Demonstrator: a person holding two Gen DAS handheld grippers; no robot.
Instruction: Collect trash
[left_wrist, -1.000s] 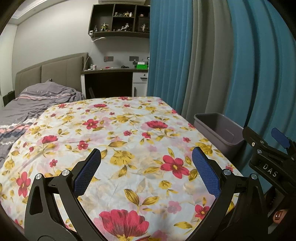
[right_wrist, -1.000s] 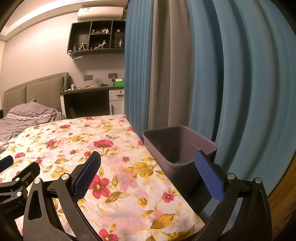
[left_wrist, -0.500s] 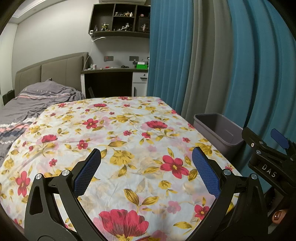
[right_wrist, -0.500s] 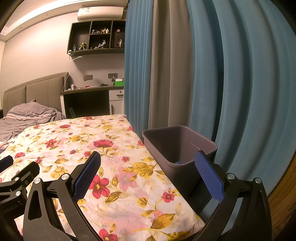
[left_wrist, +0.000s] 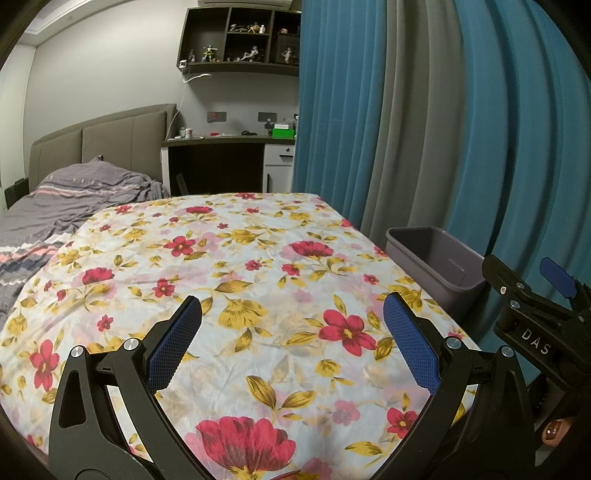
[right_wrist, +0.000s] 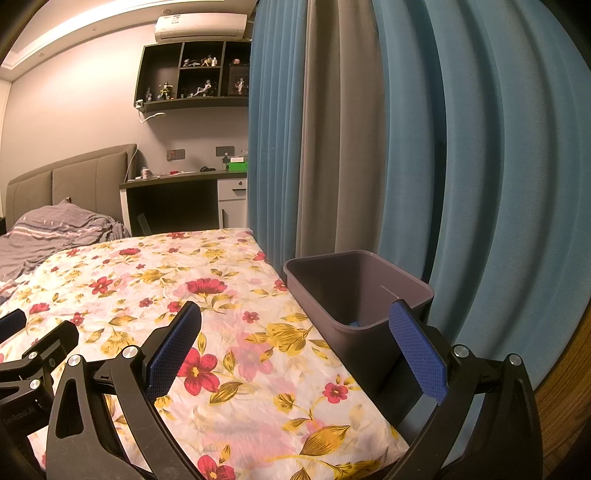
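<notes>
Left tool (left_wrist: 291, 343): fingers wide apart, holding nothing, above the flowered cloth (left_wrist: 236, 266).
Right tool (right_wrist: 295, 347): also apart, empty.
Bin (right_wrist: 354, 291): beside the cloth's edge, against the curtain (right_wrist: 461, 147); something blue lies inside.

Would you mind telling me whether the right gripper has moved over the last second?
No. The right gripper frames the bin and curtain exactly as before, jaws open.
</notes>
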